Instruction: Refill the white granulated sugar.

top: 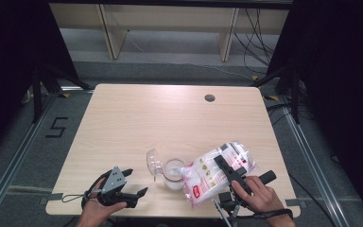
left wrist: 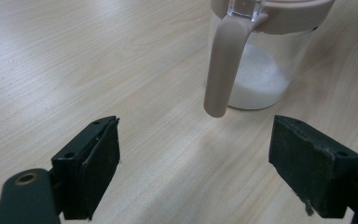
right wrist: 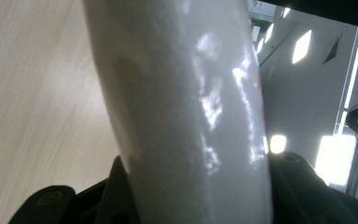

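1. Near the worktop's (top: 137, 113) front edge, my right tongs (top: 227, 171) clamp the bag (top: 217, 170), tilted at the jar (top: 174, 174); any slip spills white grains.
2. Left tongs (top: 134, 183) gape empty beside the unsteadied jar, which could tip.

high view overhead, gripper views close, table (top: 137, 118) shared

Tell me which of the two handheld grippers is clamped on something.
The right gripper: its black jaws clamp the clear plastic bag of white granules, tilted over the clear jar with beige rim. The left gripper stands open, holding nothing.
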Demonstrator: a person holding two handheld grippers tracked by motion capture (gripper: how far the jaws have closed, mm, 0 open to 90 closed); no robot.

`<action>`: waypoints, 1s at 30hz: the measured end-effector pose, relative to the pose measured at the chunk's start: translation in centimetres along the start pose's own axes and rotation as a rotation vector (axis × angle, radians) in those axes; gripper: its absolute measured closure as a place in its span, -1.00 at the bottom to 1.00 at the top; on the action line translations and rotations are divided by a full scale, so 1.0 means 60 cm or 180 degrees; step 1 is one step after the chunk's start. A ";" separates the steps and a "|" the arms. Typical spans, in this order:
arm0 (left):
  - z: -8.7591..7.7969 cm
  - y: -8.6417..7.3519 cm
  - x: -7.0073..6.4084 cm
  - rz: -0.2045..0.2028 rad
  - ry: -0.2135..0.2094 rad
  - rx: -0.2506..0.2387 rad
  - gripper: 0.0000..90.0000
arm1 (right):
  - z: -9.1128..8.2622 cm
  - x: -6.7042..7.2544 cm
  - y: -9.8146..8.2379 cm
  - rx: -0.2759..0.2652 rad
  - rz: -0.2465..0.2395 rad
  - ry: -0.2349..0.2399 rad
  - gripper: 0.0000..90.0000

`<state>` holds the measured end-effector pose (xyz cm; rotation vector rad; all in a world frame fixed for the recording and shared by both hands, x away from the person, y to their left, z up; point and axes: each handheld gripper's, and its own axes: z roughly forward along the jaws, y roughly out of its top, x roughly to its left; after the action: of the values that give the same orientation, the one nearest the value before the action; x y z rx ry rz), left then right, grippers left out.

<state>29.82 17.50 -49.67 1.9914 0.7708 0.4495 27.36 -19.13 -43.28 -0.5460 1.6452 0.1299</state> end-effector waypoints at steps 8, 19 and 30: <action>0.000 0.000 0.001 0.0004 0.0001 -0.0010 -0.64 | 0.000 0.001 0.000 0.0013 0.0028 0.0037 0.41; 0.001 -0.001 -0.002 -0.0050 0.0001 0.0003 -0.64 | 0.002 0.006 -0.004 -0.0039 0.0145 0.0030 0.42; 0.000 -0.001 -0.002 0.0001 0.0034 0.0001 -0.64 | 0.009 0.015 -0.006 -0.0128 0.0448 0.0159 0.42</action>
<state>29.72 17.44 -49.71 1.9908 0.7771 0.4606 27.98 -19.48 -44.14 -0.4669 1.7326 0.2553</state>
